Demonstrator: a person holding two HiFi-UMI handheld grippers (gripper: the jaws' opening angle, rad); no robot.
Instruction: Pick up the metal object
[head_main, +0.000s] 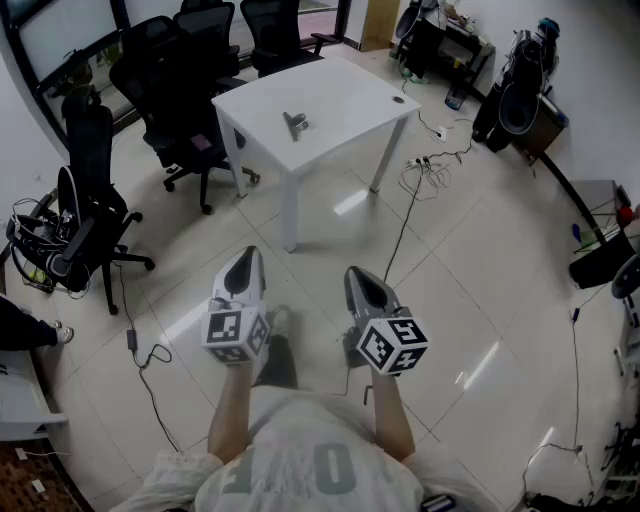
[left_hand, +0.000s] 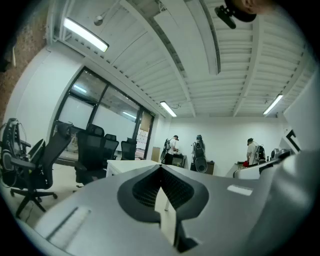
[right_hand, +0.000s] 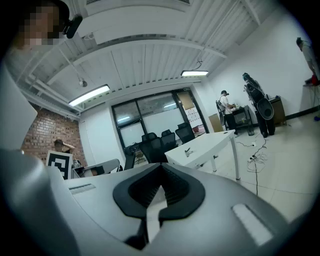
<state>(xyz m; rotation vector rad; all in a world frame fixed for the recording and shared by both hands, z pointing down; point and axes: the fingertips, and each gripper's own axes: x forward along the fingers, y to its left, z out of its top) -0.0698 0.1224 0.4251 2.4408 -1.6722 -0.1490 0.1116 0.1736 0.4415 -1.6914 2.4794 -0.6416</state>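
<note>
The metal object is a small grey piece lying near the middle of the white table, far ahead of me. In the right gripper view the metal object shows as a small shape on the table top. Both grippers are held side by side at waist height over the tiled floor, well short of the table. My left gripper is shut with nothing in it, its tips meeting. My right gripper is also shut and empty.
Black office chairs crowd the table's left and far sides; another chair stands at the left. Cables and a power strip lie on the floor right of the table. A small dark item sits on the table. People stand at the far desks.
</note>
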